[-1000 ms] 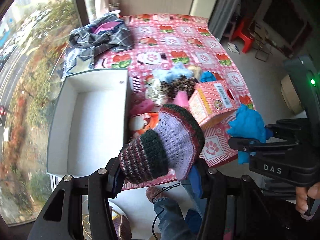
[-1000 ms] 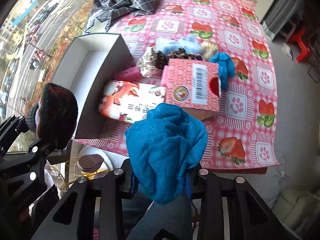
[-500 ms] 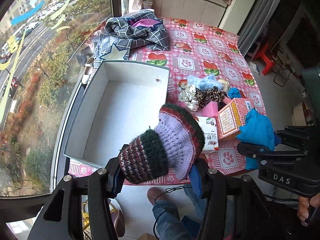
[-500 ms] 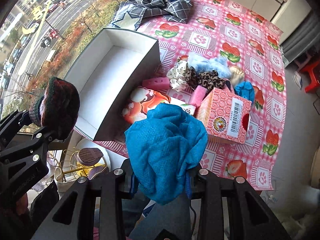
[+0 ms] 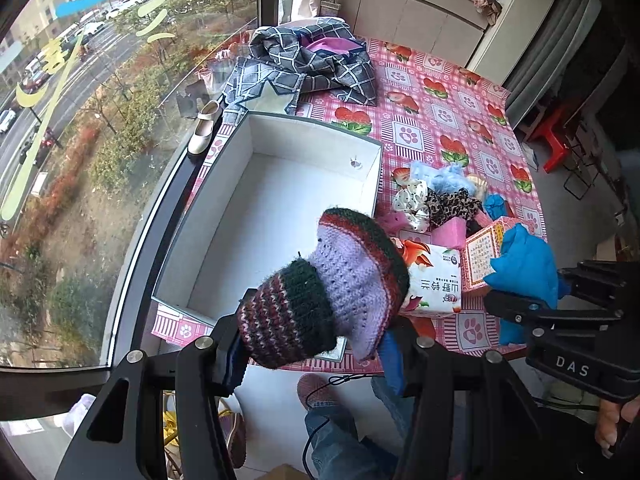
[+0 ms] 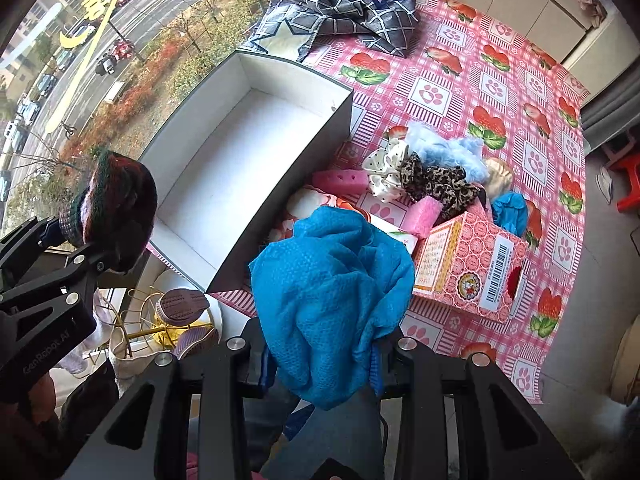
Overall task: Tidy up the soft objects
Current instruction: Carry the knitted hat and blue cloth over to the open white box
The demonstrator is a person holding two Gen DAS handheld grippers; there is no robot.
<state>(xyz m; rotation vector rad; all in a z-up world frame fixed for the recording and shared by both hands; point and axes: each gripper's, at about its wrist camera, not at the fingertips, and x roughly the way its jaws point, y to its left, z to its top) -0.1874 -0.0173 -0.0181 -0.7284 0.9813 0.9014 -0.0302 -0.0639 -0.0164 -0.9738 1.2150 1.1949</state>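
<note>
Both grippers pulled back and up since a second ago; whole white box (image 5: 280, 200) now in view near the table's window edge. Left gripper (image 5: 312, 344) clamped on knitted hat (image 5: 324, 292), crown pointing away toward the box, long axis along the fingers. Right gripper (image 6: 320, 360) clamped on blue cloth (image 6: 328, 292), bunched, drooping. Both look light, floppy, non-slip; pinch a thick fold.

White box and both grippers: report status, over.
Left gripper shut on knitted hat. Right gripper shut on blue cloth. White box open, nothing inside, unobstructed.
</note>
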